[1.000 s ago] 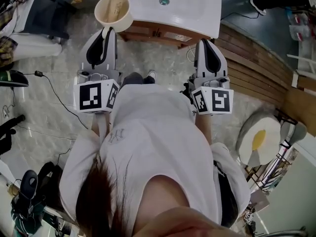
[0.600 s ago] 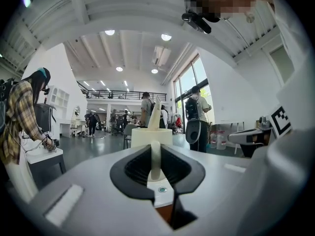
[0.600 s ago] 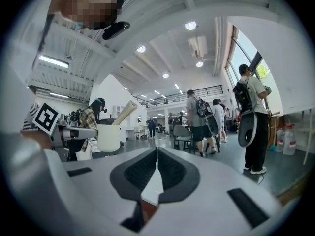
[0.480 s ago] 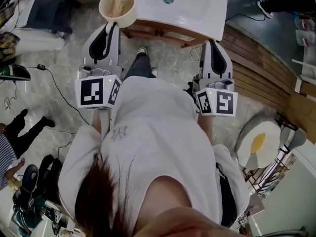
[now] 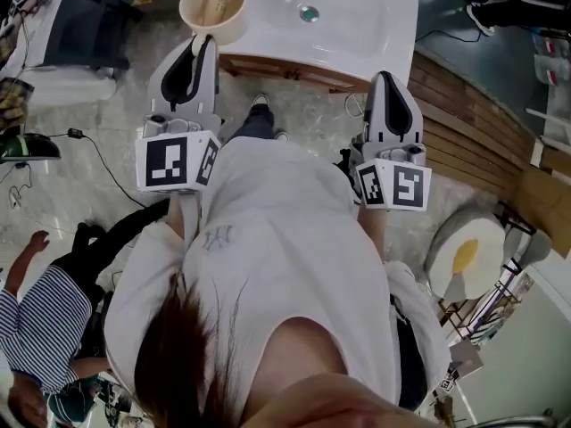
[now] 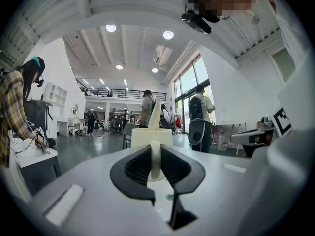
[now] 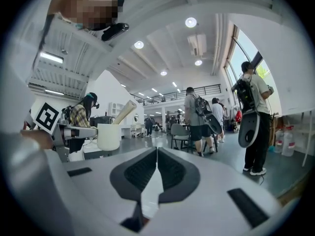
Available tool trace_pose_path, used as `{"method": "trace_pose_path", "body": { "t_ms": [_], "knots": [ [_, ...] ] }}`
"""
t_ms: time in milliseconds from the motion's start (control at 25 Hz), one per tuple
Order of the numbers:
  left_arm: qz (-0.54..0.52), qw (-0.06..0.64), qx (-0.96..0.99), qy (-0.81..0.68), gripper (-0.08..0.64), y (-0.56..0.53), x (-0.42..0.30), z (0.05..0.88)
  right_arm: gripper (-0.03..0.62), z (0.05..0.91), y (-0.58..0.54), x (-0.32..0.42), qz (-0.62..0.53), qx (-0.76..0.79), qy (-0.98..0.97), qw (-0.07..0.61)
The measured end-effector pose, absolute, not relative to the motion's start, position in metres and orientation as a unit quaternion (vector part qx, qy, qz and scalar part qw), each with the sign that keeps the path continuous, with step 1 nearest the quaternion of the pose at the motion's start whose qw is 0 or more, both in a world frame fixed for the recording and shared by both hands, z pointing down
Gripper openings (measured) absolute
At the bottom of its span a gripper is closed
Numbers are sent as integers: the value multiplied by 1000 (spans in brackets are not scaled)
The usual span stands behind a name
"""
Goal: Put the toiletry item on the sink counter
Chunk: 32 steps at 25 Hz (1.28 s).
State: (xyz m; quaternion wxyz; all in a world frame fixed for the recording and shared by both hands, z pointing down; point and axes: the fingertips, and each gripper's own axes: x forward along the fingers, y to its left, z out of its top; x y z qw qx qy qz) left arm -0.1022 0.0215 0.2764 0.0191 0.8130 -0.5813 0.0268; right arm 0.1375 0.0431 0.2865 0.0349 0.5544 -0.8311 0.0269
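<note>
A cream cup (image 5: 212, 9) with a pale tube standing in it hangs at the left front corner of the white sink counter (image 5: 366, 34). My left gripper (image 5: 198, 50) is shut on the cup's handle (image 6: 155, 159), and the cup body (image 6: 151, 137) shows just beyond the jaws with the tube (image 6: 155, 113) leaning out of it. My right gripper (image 5: 390, 80) hovers just short of the counter's front right edge. Its jaws (image 7: 157, 151) meet with nothing between them. The cup (image 7: 109, 135) also shows at the left of the right gripper view.
The basin's drain (image 5: 309, 12) lies mid-counter. Wooden slats (image 5: 464, 123) run along the floor at right, with an egg-shaped cushion (image 5: 468, 252) below them. A dark table (image 5: 85, 16) stands at upper left. A person in a striped shirt (image 5: 40, 328) crouches at lower left.
Both grippers and the cup have come closer to the sink counter, which sits lower in the head view. A person in a striped shirt has entered at lower left.
</note>
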Motion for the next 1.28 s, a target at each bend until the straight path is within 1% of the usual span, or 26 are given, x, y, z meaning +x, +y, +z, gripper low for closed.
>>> {"method": "trace_pose_path", "body": {
  "t_ms": [480,720,1280],
  "knots": [
    [26,15,829,-558,46,-54,-131,270,11,283,-18,112,28,583,-811,39],
    [31,24,832,-554,46,-69,-145,280,11,288,-25,100,34,591,-805,48],
    [35,35,831,-553,46,-80,-142,287,11,293,-36,103,44,589,-805,62]
  ]
}}
